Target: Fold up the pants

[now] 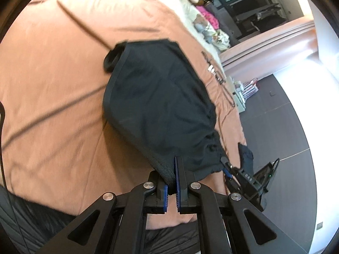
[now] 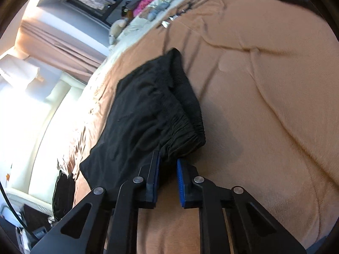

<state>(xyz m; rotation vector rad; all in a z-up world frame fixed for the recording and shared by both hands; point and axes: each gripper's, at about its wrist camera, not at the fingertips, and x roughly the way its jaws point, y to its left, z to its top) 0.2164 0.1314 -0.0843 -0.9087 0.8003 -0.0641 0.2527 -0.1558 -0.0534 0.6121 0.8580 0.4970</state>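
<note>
Black pants (image 1: 161, 97) lie folded in a bundle on the orange bed cover (image 1: 53, 84). My left gripper (image 1: 172, 167) is shut on the near ribbed edge of the pants, with the fabric pinched between its blue pads. In the right wrist view the pants (image 2: 148, 110) show their gathered elastic waistband nearest me. My right gripper (image 2: 168, 160) is shut on the waistband's near corner. The left wrist view also shows the right gripper (image 1: 225, 166) clamped on that corner, with a dark-gloved hand (image 1: 245, 154) behind it.
The bed cover (image 2: 264, 105) stretches wide and creased around the pants. Soft toys and clothes (image 1: 207, 23) sit along the bed's far edge. Dark tiled floor (image 1: 275, 114) lies beside the bed. A dark item (image 2: 63, 190) rests at the bed's left edge.
</note>
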